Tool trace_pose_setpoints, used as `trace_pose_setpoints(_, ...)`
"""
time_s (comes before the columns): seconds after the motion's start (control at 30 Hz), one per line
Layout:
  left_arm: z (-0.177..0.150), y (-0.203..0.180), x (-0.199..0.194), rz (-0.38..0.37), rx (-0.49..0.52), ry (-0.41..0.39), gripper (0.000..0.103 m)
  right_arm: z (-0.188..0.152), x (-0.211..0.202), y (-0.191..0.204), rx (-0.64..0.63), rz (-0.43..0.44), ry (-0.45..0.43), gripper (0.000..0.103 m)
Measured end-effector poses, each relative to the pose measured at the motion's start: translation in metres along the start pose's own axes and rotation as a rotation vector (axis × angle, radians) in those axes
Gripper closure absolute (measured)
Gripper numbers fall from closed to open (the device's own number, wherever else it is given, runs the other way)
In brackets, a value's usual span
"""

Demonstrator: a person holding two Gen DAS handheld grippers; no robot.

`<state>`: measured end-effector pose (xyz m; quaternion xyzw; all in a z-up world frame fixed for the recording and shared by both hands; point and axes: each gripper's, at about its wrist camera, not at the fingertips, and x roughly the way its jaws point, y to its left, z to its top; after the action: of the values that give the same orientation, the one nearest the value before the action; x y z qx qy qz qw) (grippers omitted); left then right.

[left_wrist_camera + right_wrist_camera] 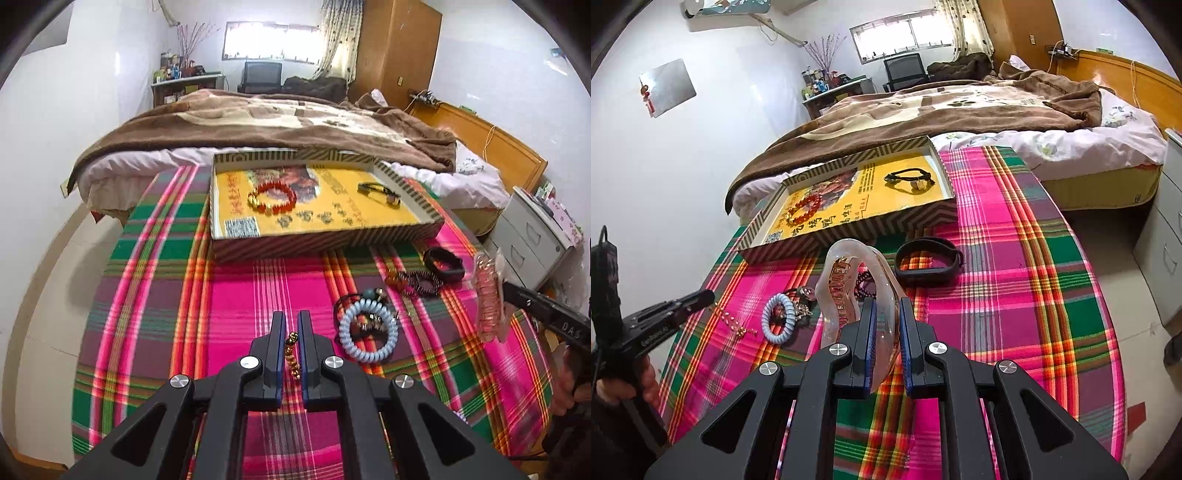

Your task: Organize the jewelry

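My left gripper (291, 322) is shut on a thin gold bead chain (292, 354), a little above the plaid cloth. In the right wrist view the chain (735, 322) dangles from the left gripper (706, 295). My right gripper (886, 306) is shut on a clear pinkish hair claw (846, 284), held above the table; the claw (488, 299) also shows at the right gripper (508, 288). Behind stands a striped box tray (325, 244) (849, 229) holding a red bead bracelet (274, 197) (806, 209) and a black cord bracelet (380, 192) (909, 180).
On the cloth lie a pale blue coil hair tie (369, 332) (779, 322) on a small heap of trinkets, a dark bead bracelet (421, 282) and a black band (444, 264) (928, 260). A bed (280, 122) lies behind the table, a white drawer unit (535, 240) to the right.
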<state>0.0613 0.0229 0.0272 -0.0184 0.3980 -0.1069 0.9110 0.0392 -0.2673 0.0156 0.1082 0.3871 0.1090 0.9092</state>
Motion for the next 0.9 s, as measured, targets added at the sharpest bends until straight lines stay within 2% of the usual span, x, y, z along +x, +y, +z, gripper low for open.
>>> trace_pose_setpoints(0.37, 0.033, 0.001, -0.011, -0.027, 0.017, -0.042, 0.097, 0.029, -0.001, 0.008, -0.032, 0.008, -0.026, 0.091)
trace_pose_setpoints(0.8, 0.098, 0.014, 0.007, -0.054, 0.029, -0.081, 0.097, 0.094, 0.032, 0.012, -0.041, 0.021, -0.029, 0.091)
trace_pose_setpoints(0.9, 0.101, 0.017, 0.011, -0.058, 0.032, -0.078, 0.097, 0.100, 0.038, 0.015, -0.043, 0.026, -0.035, 0.091)
